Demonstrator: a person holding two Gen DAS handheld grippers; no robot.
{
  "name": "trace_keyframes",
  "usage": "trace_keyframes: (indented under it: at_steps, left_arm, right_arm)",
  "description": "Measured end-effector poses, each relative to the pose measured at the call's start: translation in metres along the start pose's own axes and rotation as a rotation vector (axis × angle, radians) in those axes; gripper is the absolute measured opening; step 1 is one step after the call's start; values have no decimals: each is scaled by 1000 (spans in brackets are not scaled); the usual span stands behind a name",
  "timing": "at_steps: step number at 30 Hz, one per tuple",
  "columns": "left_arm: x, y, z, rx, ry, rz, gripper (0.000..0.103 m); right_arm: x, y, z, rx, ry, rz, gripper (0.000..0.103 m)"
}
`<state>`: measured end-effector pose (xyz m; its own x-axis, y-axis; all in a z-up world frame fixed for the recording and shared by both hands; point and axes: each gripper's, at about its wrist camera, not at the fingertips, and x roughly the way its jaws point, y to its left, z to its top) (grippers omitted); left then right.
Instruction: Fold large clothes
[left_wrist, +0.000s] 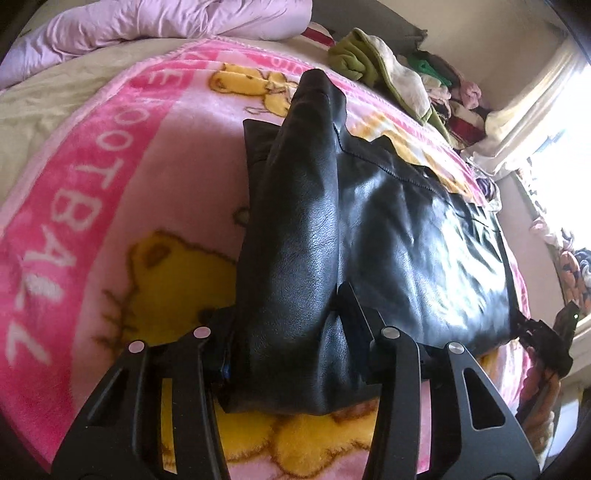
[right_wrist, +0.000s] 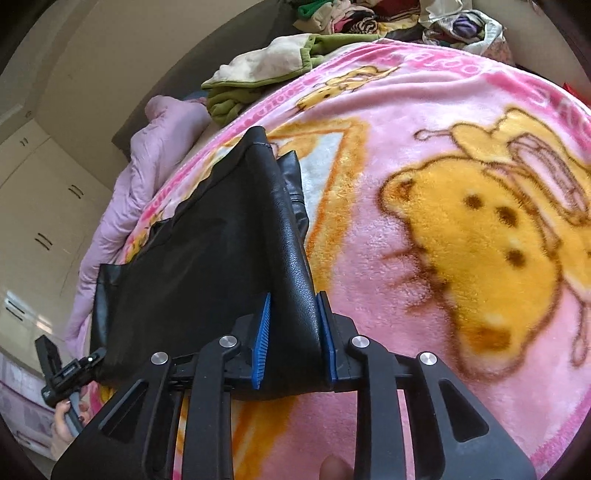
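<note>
Blue pads of the right gripper pinch a raised fold of the black leather jacket; the left gripper clamps its near edge over the pink blanket. Fold underway; both must likely carry it across together.

From the left wrist I cannot see the tips of the left claw; the black leather garment covers them. The window is burnt out white, so nothing outside can be read. In the right wrist view a hand is cut by the edge, and the clothes pile is too small to sort
</note>
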<state>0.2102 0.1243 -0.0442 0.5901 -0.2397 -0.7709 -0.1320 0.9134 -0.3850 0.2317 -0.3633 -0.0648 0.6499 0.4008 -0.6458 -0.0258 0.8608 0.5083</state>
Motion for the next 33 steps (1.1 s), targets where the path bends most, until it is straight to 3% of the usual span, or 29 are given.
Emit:
trace_keyframes:
  at_steps: [3,11,17,27,33]
  left_arm:
    - [-3,1,0,-8,-5,7,40]
    - [-29,-3,-5,-10,-64,28,48]
    - [-58,-12,-6,30,-146,72,64]
    - [-90,-9,-10,43,-211,151,90]
    - [-102,-3,-14,42,-235,206,93]
  right_arm:
    - [-4,8,0,-19,-27,-77,38]
    - [-35,18,-6,-12,-126,-79,50]
    - [-51,48,-12,-115,-146,-30,54]
    - [-55,117,-29,-275,-123,82,73]
    - [-49,151,-38,-339,-109,123,83]
